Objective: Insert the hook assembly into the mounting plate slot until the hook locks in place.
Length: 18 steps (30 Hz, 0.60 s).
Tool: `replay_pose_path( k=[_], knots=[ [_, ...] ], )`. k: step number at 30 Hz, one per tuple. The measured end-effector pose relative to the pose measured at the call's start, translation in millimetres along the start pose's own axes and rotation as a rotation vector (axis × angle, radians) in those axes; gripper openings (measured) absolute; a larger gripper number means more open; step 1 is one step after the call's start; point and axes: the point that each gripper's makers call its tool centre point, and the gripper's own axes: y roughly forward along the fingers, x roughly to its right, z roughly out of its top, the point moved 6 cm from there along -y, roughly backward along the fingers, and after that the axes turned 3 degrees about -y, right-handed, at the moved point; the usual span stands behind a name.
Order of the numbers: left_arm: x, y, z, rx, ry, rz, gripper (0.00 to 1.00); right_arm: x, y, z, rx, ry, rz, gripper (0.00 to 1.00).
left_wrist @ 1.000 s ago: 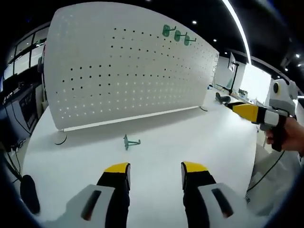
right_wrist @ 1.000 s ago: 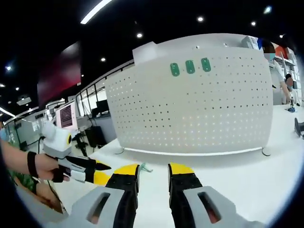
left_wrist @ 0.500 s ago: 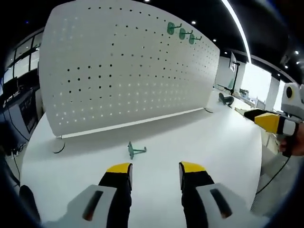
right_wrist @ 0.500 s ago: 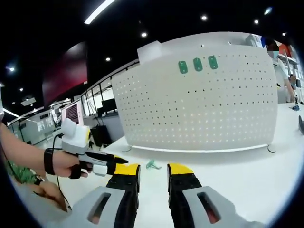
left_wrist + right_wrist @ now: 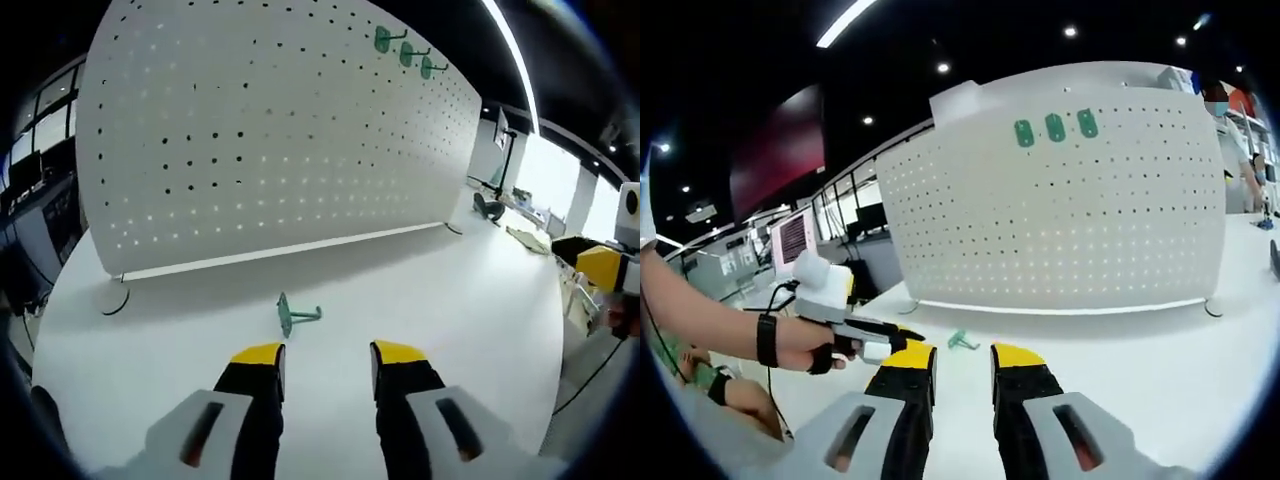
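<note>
A green hook [image 5: 295, 315] lies loose on the white table [image 5: 450, 290], a short way ahead of my left gripper [image 5: 323, 353], which is open with nothing between its jaws. The right gripper view has the same hook [image 5: 960, 341] just beyond my open right gripper [image 5: 962, 352], with the left gripper [image 5: 890, 342] reaching in from the left in a person's hand [image 5: 805, 345]. The white perforated mounting plate [image 5: 270, 130] stands upright behind, and three green hooks [image 5: 405, 48] hang near its top; their green bases [image 5: 1055, 128] show in the right gripper view.
The plate [image 5: 1060, 220] stands on small feet [image 5: 1212, 308] near the table's middle. A dark object [image 5: 490, 208] sits at the table's far end. Monitors [image 5: 790, 240] stand in the background, and a person [image 5: 1230, 130] stands behind the plate. The right gripper [image 5: 610, 270] enters the left gripper view at the right.
The left gripper has moved closer to the loose hook and the plate. In the right gripper view the left gripper has advanced toward the hook. Both grippers stay open.
</note>
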Motion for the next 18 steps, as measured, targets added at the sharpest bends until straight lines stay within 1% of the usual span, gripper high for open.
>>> replay_pose_path(
  k=[2, 4, 6, 7, 9, 12, 14, 18],
  knots=[
    [-2.4, 1, 0.8, 0.001, -0.012, 0.014, 0.33, 1, 0, -1.0, -0.008, -0.002, -0.001, 0.21],
    [-4.1, 1, 1.6, 0.006, -0.014, 0.031, 0.31, 2, 0, -2.0, -0.013, 0.019, -0.008, 0.2],
    [-7.0, 3, 1.5, 0.004, 0.02, 0.051, 0.3, 2, 0, -2.4, -0.007, 0.016, -0.003, 0.2],
    [-8.0, 4, 0.7, -0.003, 0.025, 0.056, 0.28, 1, 1, -3.8, -0.016, 0.021, -0.001, 0.2],
    [-11.2, 8, -0.1, -0.012, 0.017, 0.058, 0.25, 0, 1, -6.8, -0.032, 0.008, 0.001, 0.2],
    [-15.0, 11, -1.1, -0.014, 0.01, 0.065, 0.22, -1, 1, -8.4, -0.038, 0.016, 0.008, 0.19],
    [-16.5, 14, -1.3, -0.019, 0.0, 0.067, 0.21, -1, 2, -9.5, -0.041, 0.021, 0.005, 0.19],
    [-18.4, 19, 0.2, -0.018, 0.011, 0.073, 0.2, -2, 1, -12.0, -0.045, 0.031, 0.005, 0.19]
  ],
)
